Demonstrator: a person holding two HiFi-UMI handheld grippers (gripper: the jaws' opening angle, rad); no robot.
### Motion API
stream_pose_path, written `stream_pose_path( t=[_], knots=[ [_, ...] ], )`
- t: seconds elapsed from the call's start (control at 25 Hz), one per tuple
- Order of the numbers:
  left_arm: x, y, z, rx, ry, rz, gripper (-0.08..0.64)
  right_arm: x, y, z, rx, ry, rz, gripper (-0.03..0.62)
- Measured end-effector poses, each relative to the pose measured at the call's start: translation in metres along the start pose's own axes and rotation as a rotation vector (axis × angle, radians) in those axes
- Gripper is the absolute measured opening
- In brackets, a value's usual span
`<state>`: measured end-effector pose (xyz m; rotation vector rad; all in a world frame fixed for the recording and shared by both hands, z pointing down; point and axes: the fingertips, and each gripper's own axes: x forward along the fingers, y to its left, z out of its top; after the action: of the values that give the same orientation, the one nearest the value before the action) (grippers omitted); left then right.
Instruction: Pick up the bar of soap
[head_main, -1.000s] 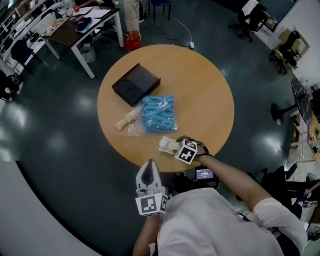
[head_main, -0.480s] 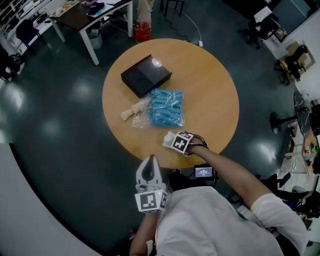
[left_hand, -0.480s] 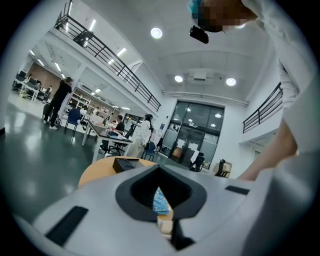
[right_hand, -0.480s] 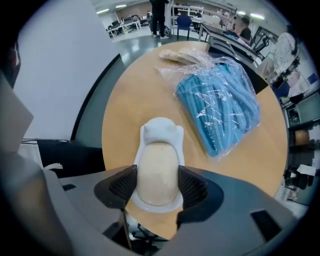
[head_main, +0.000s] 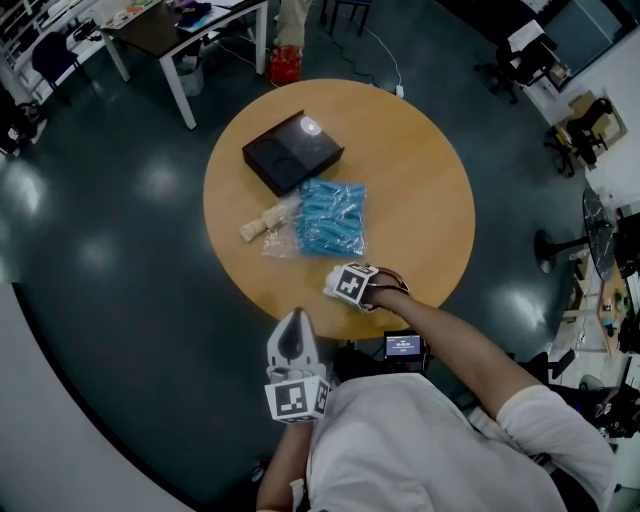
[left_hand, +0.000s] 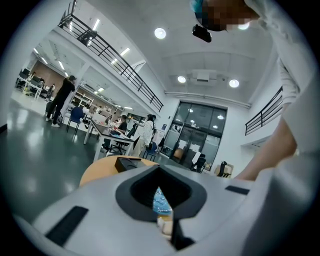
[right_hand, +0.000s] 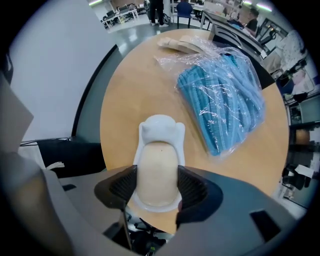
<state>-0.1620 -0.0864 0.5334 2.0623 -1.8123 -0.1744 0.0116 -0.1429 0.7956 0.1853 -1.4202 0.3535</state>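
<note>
The bar of soap (right_hand: 157, 172) is a beige oval lying in a white dish (right_hand: 161, 129) near the front edge of the round wooden table (head_main: 420, 190). My right gripper (right_hand: 156, 187) is open and straddles the soap, one ribbed pad close against each long side. The bar still rests in its dish. In the head view the right gripper (head_main: 335, 283) covers most of the dish (head_main: 328, 287). My left gripper (head_main: 293, 322) hangs off the table's front edge, pointing at the table, jaws shut and empty (left_hand: 162, 210).
A clear bag of blue items (head_main: 330, 217) lies just beyond the dish, also seen as the blue bag (right_hand: 225, 97). A beige packet (head_main: 262, 222) sits to its left and a black box (head_main: 292, 152) behind. The table edge runs right under my right gripper.
My right gripper has slid forward over the dish, so its jaws now stand either side of the soap. The left gripper has barely moved.
</note>
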Motion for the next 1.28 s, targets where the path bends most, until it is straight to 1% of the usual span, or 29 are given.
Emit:
stream_pose_path(
  t=[0.16, 0.24, 0.44, 0.6, 0.76, 0.84, 0.96, 1.04, 1.12, 1.28],
  knots=[
    [0.001, -0.003, -0.002, 0.009, 0.011, -0.014, 0.003, 0.000, -0.001, 0.001, 0.008, -0.070, 0.014, 0.261],
    [0.001, -0.005, 0.000, 0.016, 0.015, -0.020, 0.003, -0.003, -0.001, 0.002, 0.027, -0.109, 0.024, 0.259],
    [0.000, -0.005, 0.001, 0.027, 0.023, -0.012, 0.003, -0.013, -0.006, -0.001, 0.117, -0.223, 0.013, 0.259],
    [0.003, -0.009, 0.001, 0.033, 0.032, -0.022, 0.003, -0.022, -0.011, -0.013, 0.179, -0.272, -0.007, 0.258],
    [0.007, -0.016, -0.001, 0.043, 0.047, -0.036, 0.003, -0.030, -0.008, -0.010, 0.241, -0.350, 0.037, 0.258],
    [0.009, -0.021, -0.003, 0.046, 0.052, -0.047, 0.003, -0.036, -0.008, -0.013, 0.247, -0.365, 0.031, 0.258],
    [0.012, -0.028, -0.003, 0.053, 0.054, -0.060, 0.003, -0.049, -0.008, -0.012, 0.256, -0.433, 0.035, 0.258],
    [0.014, -0.032, -0.003, 0.058, 0.055, -0.068, 0.003, -0.062, -0.007, -0.016, 0.272, -0.503, 0.036, 0.258],
    [0.015, -0.036, -0.004, 0.065, 0.055, -0.078, 0.003, -0.083, -0.006, -0.021, 0.299, -0.614, 0.041, 0.258],
    [0.019, -0.043, -0.002, 0.081, 0.052, -0.099, 0.003, -0.151, -0.002, -0.038, 0.394, -0.932, 0.027, 0.258]
  ],
)
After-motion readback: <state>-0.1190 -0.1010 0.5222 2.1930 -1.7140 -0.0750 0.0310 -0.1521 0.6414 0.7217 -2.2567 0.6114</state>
